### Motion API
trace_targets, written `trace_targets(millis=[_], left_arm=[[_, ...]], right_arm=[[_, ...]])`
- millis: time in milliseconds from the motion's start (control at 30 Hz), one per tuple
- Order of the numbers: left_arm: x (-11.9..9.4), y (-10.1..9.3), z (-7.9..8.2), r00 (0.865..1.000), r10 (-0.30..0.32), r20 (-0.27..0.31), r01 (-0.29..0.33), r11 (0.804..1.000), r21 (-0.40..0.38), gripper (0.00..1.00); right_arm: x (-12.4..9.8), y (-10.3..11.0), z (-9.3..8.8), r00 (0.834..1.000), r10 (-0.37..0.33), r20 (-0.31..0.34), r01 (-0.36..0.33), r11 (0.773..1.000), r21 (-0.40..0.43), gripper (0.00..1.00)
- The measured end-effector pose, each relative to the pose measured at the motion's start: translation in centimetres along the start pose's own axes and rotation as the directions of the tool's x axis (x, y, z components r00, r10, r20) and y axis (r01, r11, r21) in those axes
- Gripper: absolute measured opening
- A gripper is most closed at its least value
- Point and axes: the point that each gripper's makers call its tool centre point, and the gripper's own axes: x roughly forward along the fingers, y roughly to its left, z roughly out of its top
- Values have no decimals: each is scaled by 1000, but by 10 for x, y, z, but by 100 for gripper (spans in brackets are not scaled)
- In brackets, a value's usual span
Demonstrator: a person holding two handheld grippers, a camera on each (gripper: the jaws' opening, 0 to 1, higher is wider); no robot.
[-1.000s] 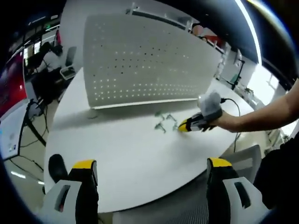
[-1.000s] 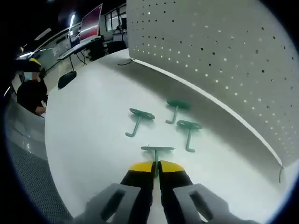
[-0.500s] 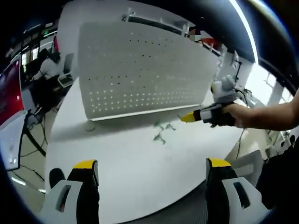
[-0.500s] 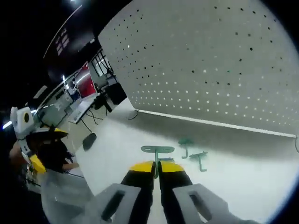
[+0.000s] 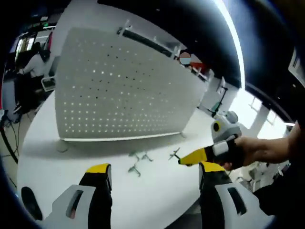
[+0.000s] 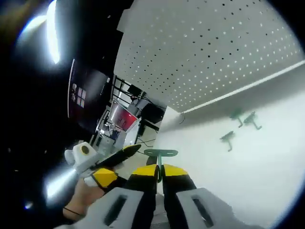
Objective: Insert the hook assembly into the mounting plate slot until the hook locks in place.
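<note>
The room was dim overhead, yet the white table (image 5: 157,200) and the perforated panel (image 5: 119,90) stood brightly lit. A long ceiling strip light (image 5: 233,43) glared in the left gripper view, with a washed-out bright area behind the hand (image 5: 257,150). In the right gripper view a flare (image 6: 51,36) bloomed at upper left and another burned low beside the other gripper. A soft shadow lay along the panel's foot. Both views bowed strongly toward their edges; the small green hooks (image 6: 240,125) looked soft and smeared.
</note>
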Motion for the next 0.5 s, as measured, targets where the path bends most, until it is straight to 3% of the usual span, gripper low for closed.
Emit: trace_targets(millis=[67, 133, 233, 333, 500], left_arm=[[7, -4, -3, 1000, -16, -3, 16, 1000, 15, 65], [13, -7, -6, 999, -41, -22, 41, 999, 23, 60], [20, -15, -8, 995, -94, -29, 94, 995, 22, 55], [23, -22, -4, 991, -130, -28, 131, 989, 62, 46], [26, -38, -2, 974, -222, -43, 226, 969, 100, 30]], right_arm=[[-1, 3, -7, 1000, 12, -3, -11, 1000, 14, 0], [-1, 13, -9, 997, 74, 27, -77, 982, 170, 0], [-1, 11, -15, 996, 83, 22, -85, 976, 202, 0], [-3, 21, -18, 991, 131, 34, -135, 948, 288, 0], [-5, 24, -20, 989, 144, 33, -148, 945, 291, 0]])
